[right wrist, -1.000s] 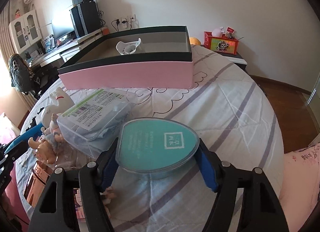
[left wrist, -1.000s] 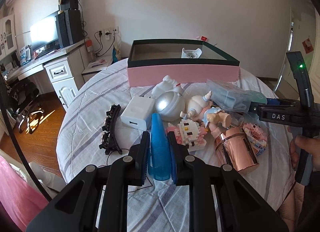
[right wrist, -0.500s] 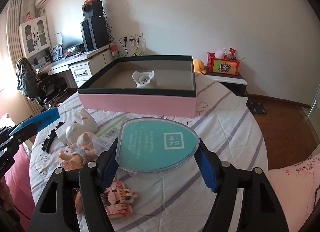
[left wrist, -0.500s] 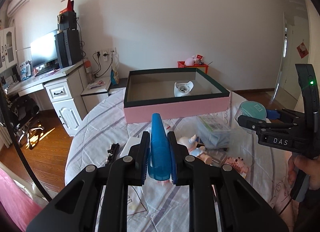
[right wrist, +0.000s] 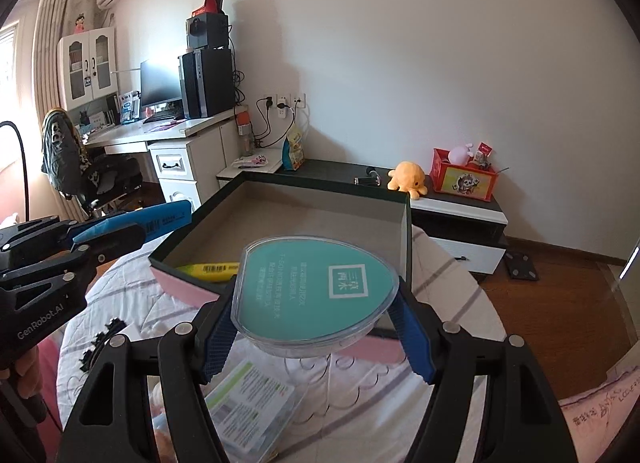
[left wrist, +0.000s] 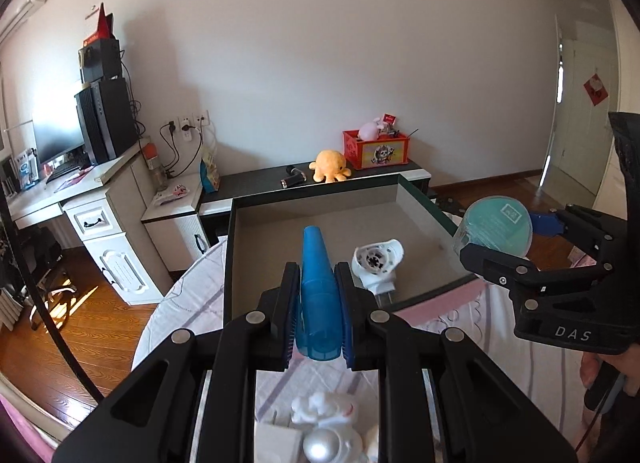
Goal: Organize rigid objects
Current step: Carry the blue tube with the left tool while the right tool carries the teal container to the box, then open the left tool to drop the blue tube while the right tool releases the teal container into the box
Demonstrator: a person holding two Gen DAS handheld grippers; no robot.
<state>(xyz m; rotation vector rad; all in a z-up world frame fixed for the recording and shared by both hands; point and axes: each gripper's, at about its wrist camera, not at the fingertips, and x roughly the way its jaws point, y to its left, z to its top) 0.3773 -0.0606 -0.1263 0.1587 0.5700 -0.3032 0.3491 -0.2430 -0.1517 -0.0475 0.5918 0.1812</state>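
While gripping loads, both grippers (left wrist: pixel 319 317) (right wrist: pixel 316 337) tilt down toward the box (left wrist: pixel 416 199).

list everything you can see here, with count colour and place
box: 1, pink sides, dark rim, on the table
white plastic part: 1, white, inside box
yellow item: 1, yellow, inside box, near corner
blue piece: 1, blue, in left gripper
teal-lidded container: 1, clear with teal top, in right gripper
plush octopus: 1, orange, on low cabinet
red box: 1, red, on cabinet
left gripper: black, shut on blue piece
right gripper: black, blue pads, shut on container
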